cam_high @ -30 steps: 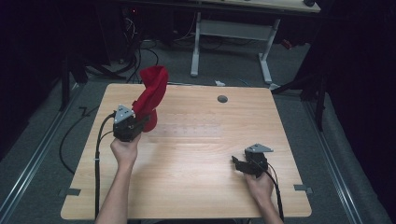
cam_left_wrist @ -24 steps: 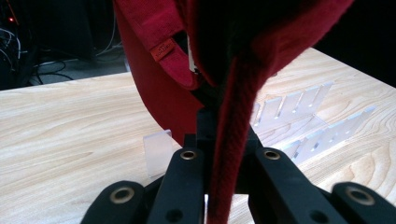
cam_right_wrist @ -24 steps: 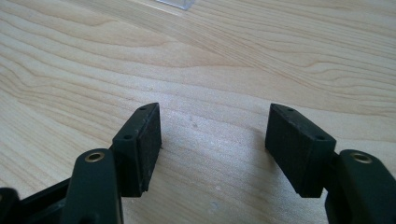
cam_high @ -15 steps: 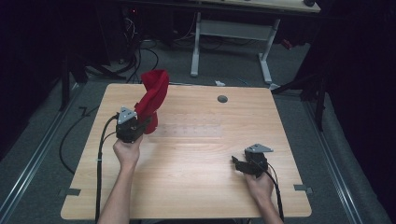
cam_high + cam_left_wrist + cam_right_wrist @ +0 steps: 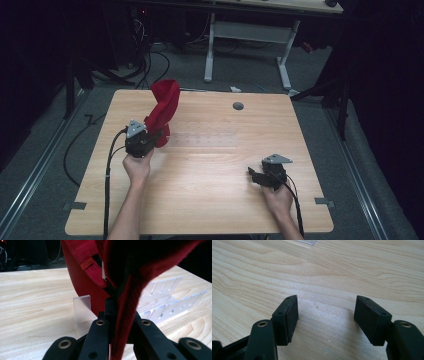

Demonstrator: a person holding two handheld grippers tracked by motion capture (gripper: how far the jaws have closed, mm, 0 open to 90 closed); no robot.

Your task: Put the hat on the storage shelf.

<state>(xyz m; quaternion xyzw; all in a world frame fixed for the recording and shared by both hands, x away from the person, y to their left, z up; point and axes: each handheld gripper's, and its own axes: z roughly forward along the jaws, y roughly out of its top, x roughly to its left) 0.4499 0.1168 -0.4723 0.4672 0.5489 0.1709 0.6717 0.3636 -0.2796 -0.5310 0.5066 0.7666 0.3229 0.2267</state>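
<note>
Two hands are coming in from the near edge of the wooden table [image 5: 200,200], each holding a gripper. Nearest, on the person's right, the right gripper [image 5: 325,315] is sitting low over bare wood with its jaws spread wide apart and nothing between them; in the high view it [image 5: 252,175] is lying near the table's near right corner. Farther in and to the left, the left gripper [image 5: 155,136] is pinching a red cloth [image 5: 164,107], its jaws pressed together on a fold of the fabric [image 5: 125,322], and the cloth is rising upright above the jaws, twisted, over the left middle of the table. Just beyond the jaws a clear plastic rack [image 5: 165,305] with slotted dividers is lying flat on the wood, stretching toward the table's centre [image 5: 205,139]. Farther still, a small grey round disc [image 5: 238,106] is sitting near the far edge
</note>
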